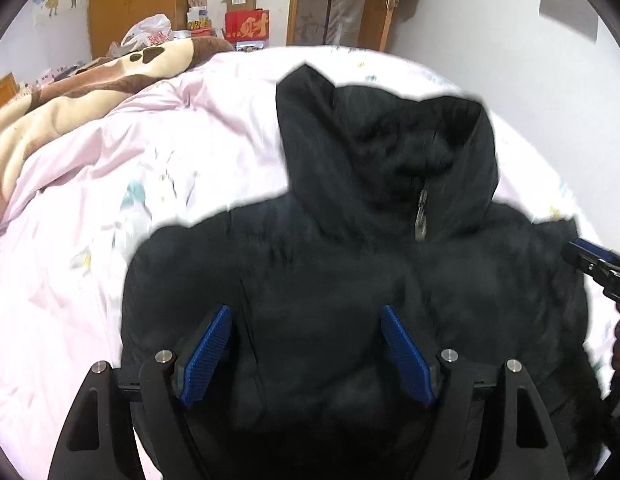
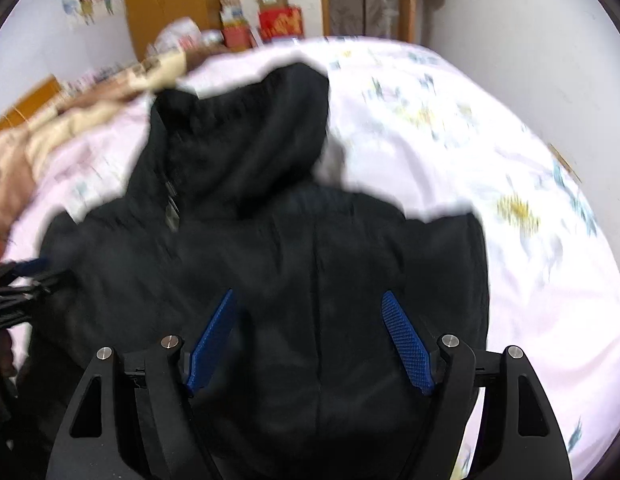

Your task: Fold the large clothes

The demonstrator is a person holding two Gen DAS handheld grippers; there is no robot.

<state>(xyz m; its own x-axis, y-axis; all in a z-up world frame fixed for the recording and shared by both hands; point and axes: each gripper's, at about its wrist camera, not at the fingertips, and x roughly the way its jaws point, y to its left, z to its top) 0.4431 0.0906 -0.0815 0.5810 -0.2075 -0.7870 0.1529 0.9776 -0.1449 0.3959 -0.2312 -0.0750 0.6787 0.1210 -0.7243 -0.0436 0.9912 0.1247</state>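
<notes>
While flat: jacket (image 1: 350, 280) amid quilt (image 1: 89, 240)

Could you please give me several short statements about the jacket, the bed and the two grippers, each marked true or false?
1. The black padded hooded jacket lies on the pale pink printed bed cover. True.
2. The left gripper is clamped shut on the jacket. False: its blue-padded jaws stand wide apart above the fabric.
3. The grey metal zipper pull sits near the collar, below the hood. True.
4. The right gripper is shut. False: its jaws are also open, holding nothing.
5. The brown and cream paw-print blanket covers the jacket. False: it lies apart, at the far left of the bed.
</notes>
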